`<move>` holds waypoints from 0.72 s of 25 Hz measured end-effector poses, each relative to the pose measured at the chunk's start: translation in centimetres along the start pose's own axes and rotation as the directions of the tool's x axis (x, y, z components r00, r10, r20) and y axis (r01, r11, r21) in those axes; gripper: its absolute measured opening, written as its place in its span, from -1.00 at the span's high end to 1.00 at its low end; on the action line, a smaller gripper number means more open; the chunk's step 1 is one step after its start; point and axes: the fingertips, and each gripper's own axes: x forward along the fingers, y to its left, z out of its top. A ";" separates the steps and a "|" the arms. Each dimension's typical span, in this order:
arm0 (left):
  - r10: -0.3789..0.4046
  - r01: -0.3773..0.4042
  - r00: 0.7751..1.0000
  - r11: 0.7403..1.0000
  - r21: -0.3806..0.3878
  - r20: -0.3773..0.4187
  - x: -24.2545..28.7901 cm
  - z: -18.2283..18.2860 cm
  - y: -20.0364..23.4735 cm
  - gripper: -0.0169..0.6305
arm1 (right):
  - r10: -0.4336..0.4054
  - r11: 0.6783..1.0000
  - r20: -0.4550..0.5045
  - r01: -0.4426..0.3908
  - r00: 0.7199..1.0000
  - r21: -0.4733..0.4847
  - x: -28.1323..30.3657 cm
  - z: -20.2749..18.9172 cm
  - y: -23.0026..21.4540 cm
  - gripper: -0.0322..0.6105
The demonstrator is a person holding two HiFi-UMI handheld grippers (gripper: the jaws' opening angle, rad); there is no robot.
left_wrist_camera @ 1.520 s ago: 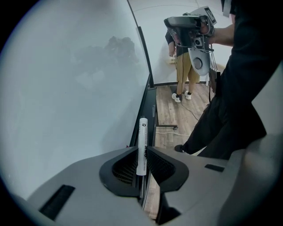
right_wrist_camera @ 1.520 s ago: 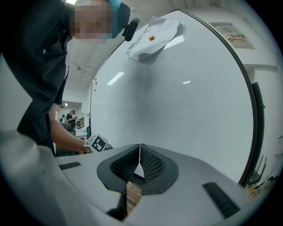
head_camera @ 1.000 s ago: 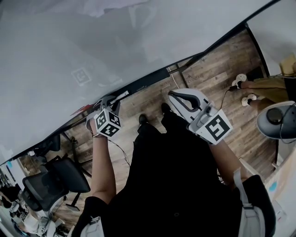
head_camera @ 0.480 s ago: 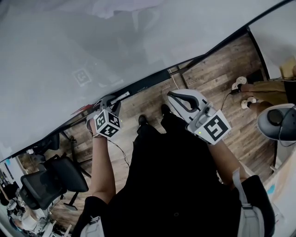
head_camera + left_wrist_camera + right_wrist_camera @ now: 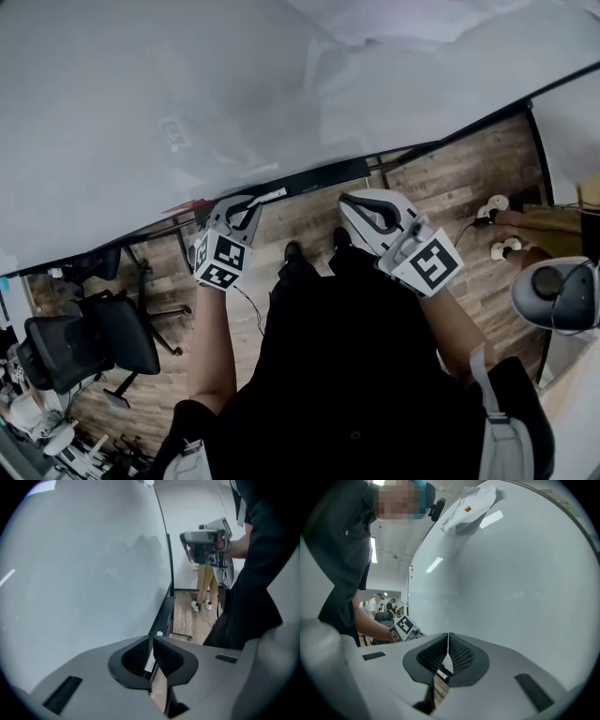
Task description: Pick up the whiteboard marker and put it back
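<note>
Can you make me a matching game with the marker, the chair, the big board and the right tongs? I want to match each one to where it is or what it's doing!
Things
1. whiteboard marker
2. office chair
3. whiteboard
4. right tongs

Places and states
A. shut, with nothing in them
B. big and pale, right in front of the person
C. pinched in the left tongs
D. on the wooden floor, off to the person's left

Pairs: 1-C, 2-D, 3-B, 4-A.

The left tongs have just been closing on the marker.
</note>
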 end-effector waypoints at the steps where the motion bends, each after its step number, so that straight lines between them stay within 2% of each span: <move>1: 0.018 -0.017 0.999 0.999 -0.031 0.035 -0.8 0.7 0.0 0.85 | 0.026 1.000 0.006 -0.026 1.000 -0.006 0.5 0.4 0.3 0.84; 3: 0.049 -0.038 0.993 0.994 -0.100 0.109 -2.6 2.0 0.1 0.88 | 0.081 0.997 0.014 -0.080 0.997 -0.020 1.6 1.2 1.0 0.84; 5: 0.083 -0.037 0.974 0.976 -0.212 0.210 -4.5 2.8 0.8 0.91 | 0.140 0.990 0.021 -0.139 0.990 -0.033 3.5 1.7 2.0 0.84; 7: 0.147 -0.049 0.946 0.946 -0.321 0.289 -6.6 2.9 2.0 0.91 | 0.219 0.975 0.025 -0.217 0.975 -0.051 6.2 2.0 3.1 0.84; 9: 0.222 -0.060 0.912 0.905 -0.422 0.345 -8.5 3.2 3.0 0.91 | 0.314 0.947 0.011 -0.312 0.949 -0.079 8.5 2.2 3.8 0.84; 11: 0.263 -0.011 0.867 0.860 -0.511 0.423 -10.2 4.2 3.8 0.91 | 0.383 0.918 -0.016 -0.383 0.924 -0.102 10.1 2.2 4.4 0.84; 13: 0.300 0.019 0.824 0.833 -0.553 0.480 -11.9 4.9 4.4 0.91 | 0.434 0.892 -0.041 -0.436 0.900 -0.119 11.3 2.1 5.4 0.84; 16: 0.366 0.009 0.775 0.809 -0.587 0.516 -14.2 5.2 4.0 0.91 | 0.501 0.856 -0.046 -0.502 0.864 -0.122 12.3 2.4 7.1 0.84; 18: 0.388 0.032 0.744 0.793 -0.608 0.545 -15.5 5.2 3.5 0.91 | 0.532 0.839 -0.035 -0.532 0.846 -0.111 13.3 2.6 8.2 0.84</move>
